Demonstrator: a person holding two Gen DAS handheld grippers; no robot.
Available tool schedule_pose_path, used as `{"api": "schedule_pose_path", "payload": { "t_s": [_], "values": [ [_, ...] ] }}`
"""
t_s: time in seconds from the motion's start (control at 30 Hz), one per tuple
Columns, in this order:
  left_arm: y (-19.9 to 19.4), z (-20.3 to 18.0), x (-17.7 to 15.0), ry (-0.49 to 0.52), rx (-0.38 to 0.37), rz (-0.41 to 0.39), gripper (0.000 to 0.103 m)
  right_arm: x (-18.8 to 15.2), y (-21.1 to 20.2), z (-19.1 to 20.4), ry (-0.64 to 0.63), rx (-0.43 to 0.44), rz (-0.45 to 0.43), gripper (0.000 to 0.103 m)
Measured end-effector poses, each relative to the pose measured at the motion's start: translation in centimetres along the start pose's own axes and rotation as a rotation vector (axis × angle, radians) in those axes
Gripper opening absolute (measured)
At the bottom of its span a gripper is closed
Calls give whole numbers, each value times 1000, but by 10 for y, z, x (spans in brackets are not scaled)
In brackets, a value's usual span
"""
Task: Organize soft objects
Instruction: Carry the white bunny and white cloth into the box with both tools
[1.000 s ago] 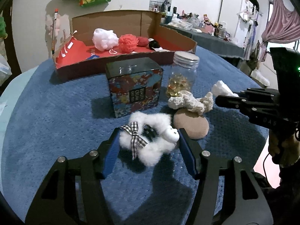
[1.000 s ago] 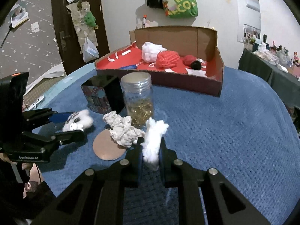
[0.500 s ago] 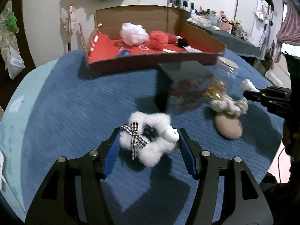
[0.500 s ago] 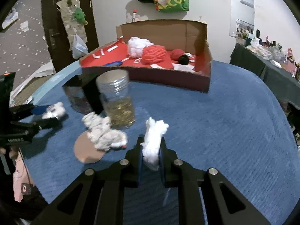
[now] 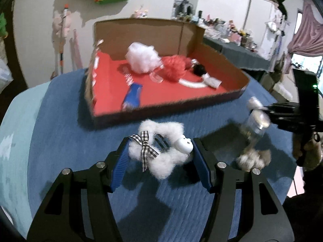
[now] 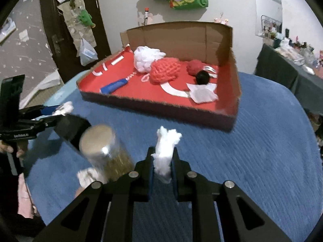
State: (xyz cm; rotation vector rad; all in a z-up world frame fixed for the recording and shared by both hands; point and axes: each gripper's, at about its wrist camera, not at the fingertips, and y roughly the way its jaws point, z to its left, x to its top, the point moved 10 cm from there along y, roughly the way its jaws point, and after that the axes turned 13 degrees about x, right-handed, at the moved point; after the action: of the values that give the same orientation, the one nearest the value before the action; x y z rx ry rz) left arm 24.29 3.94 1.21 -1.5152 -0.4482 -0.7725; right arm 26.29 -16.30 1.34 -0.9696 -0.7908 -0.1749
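My left gripper point(image 5: 160, 154) is shut on a fluffy white scrunchie point(image 5: 161, 153) with a checked bow and a small white face, carried above the blue cloth. My right gripper point(image 6: 163, 162) is shut on a white fluffy tuft point(image 6: 165, 151), also off the table. Ahead of both stands the cardboard box point(image 5: 141, 28) with a red floor; in it lie a white mesh puff point(image 6: 147, 58), a red mesh puff point(image 6: 165, 70), a smaller red ball point(image 6: 194, 66) and a black pompom point(image 6: 202, 76). In the right wrist view the left gripper point(image 6: 60, 109) is at the left.
A glass jar point(image 6: 105, 153) with golden contents and a dark square tin point(image 6: 70, 127) stand on the blue tablecloth point(image 6: 262, 151). A cream knitted piece point(image 5: 252, 159) lies by the jar. A blue item point(image 6: 115, 85) and white paper scraps lie in the box.
Both grippers have moved toward the cardboard box with their loads, and the box looks larger and nearer. The jar, the tin and the knitted piece have slid back toward the frames' near edges.
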Motion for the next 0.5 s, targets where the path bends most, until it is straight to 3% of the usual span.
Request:
{"api": "schedule_pose_path", "payload": {
  "t_s": [0.23,0.5],
  "values": [
    [13,-25,49,59,-82,-24,58,39,19,2,21,94,0,16],
    [55,-54,88,120,-134,16,58,80,53,-11,38,121,46,16]
  ]
}}
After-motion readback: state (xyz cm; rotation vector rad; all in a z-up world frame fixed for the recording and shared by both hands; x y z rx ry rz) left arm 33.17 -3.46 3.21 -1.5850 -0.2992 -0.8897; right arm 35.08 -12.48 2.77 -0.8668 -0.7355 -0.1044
